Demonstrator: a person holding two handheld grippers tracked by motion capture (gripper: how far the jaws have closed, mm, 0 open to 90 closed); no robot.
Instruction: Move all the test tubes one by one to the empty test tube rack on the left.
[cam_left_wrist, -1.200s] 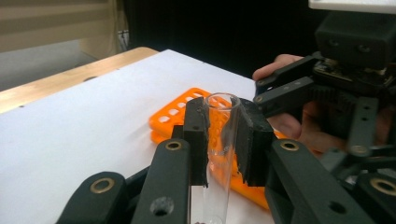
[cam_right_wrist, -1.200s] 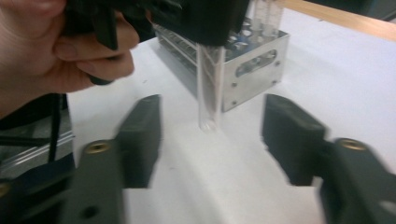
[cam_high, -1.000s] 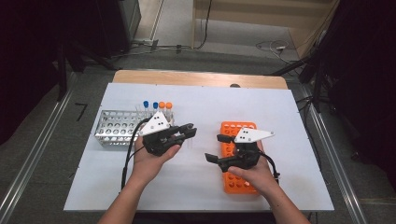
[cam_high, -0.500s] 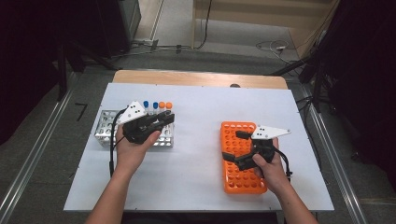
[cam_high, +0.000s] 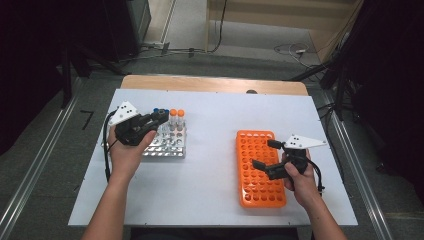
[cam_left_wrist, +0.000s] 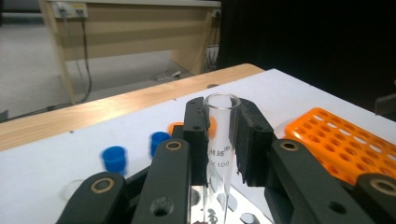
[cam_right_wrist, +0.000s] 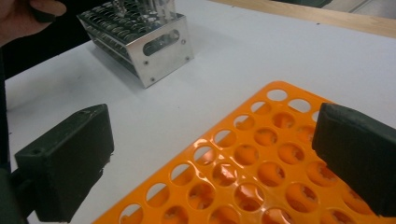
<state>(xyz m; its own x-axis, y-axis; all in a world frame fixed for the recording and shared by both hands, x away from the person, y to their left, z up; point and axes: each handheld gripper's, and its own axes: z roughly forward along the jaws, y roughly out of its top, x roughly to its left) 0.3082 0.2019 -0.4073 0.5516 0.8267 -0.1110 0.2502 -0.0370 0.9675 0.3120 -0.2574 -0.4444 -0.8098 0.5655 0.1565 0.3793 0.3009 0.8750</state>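
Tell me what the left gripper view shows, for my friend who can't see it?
The left gripper is shut on an uncapped clear glass tube. Behind it, blue caps stand over the white table, and an orange rack lies to the right.

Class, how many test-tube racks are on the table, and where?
2. The silver metal rack stands left on the white table, below the left tongs, which grip a clear glass tube; the orange plastic rack lies right, under the open right tongs. None seems hidden.
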